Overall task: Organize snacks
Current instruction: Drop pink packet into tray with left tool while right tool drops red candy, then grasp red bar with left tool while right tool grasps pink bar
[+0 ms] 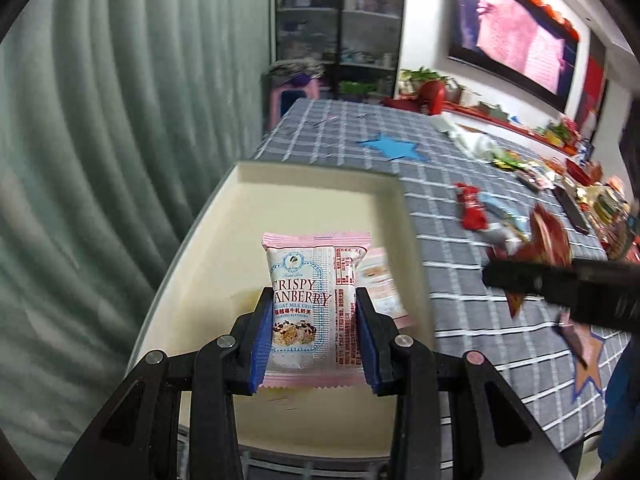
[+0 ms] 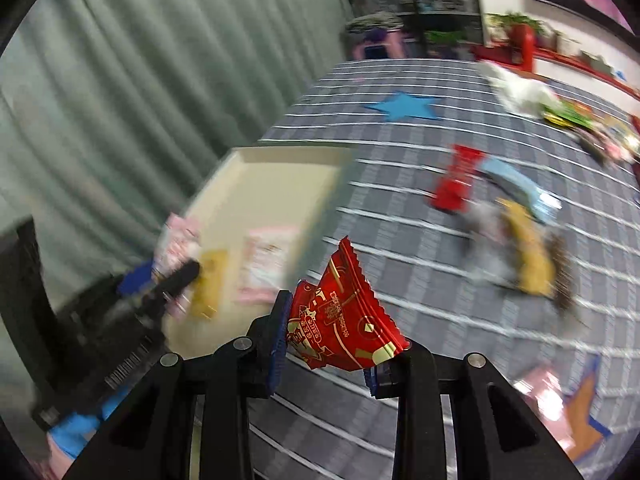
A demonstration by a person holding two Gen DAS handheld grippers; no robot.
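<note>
The pink packet (image 1: 310, 304) is sitting clamped between the blue pads of the left gripper (image 1: 312, 328), which is hanging over the near half of the cream tray (image 1: 320, 184). The packet is light, soft and crinkly, with a slick film skin; it is best held across its padded middle, as it is now, since the crimped end seals would fold and slip. Its face is showing a white panel, the words "CRISPY CRANBERRY" and a picture of nougat squares; its end seals are pink and serrated.

The right gripper (image 2: 326, 354) is pinching a red packet (image 2: 344, 320) over the grey checked cloth (image 2: 400, 280), just off the tray's right rim. This packet is a light foil pillow with gold print, likely crackly and easily crushed; it is buckling and standing tilted in the jaws, so a flatter hold across its body would be safer.

Another pink packet (image 1: 384, 280) is lying in the tray near its right wall. Loose snacks, among them a red candy (image 2: 456, 180), a blue one (image 2: 516, 186) and a yellow one (image 2: 528, 256), are lying toward the cloth's right edge, well apart from the tray.
</note>
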